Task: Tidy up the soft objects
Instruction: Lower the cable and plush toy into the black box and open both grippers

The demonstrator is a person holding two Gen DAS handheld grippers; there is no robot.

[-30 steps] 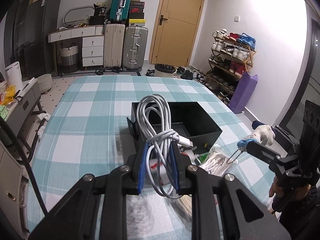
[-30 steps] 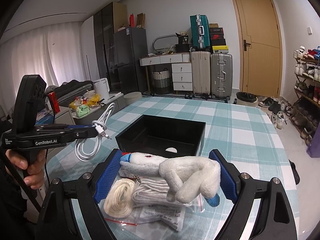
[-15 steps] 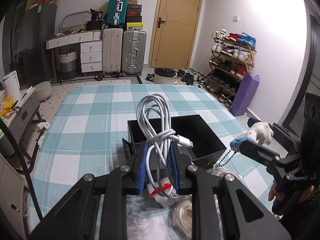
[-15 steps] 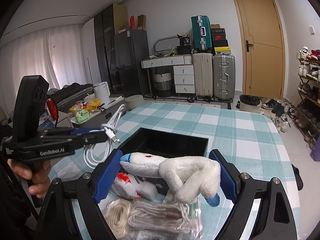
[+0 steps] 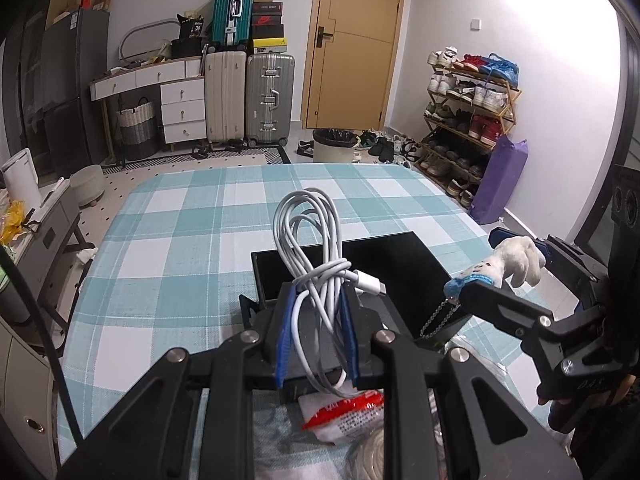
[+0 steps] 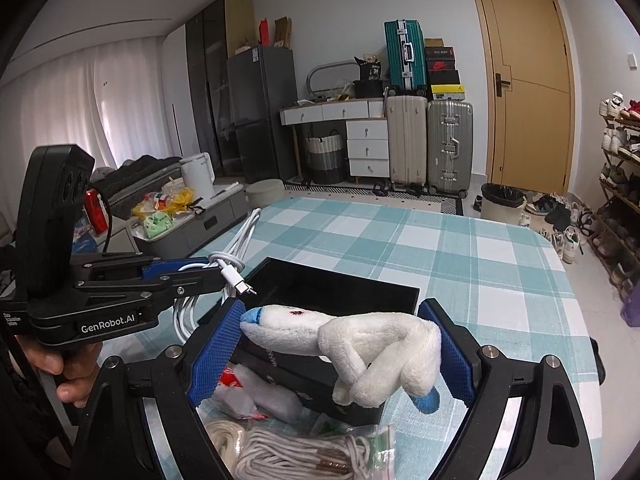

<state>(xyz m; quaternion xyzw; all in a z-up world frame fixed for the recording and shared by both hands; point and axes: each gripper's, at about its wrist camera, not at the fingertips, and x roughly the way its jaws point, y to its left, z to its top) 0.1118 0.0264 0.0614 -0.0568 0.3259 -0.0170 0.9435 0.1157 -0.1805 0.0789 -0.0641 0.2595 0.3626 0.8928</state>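
Left gripper [image 5: 316, 336] pinches a coiled white charging cable [image 5: 310, 240]; right gripper [image 6: 340, 354] clamps a white plush toy [image 6: 360, 344] — both near the open black box [image 6: 340, 284], 2 bagged items just before it.

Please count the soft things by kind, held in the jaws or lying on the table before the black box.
White cable: 1
Plush toy: 1
Rope bundle in a clear bag: 1
Packet with red print: 1
Total: 4

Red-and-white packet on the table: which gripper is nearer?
Left, as far as the views show. The left gripper, shut on the white cable, hangs right above the packet. The right gripper, holding the plush toy, sits off to the side.
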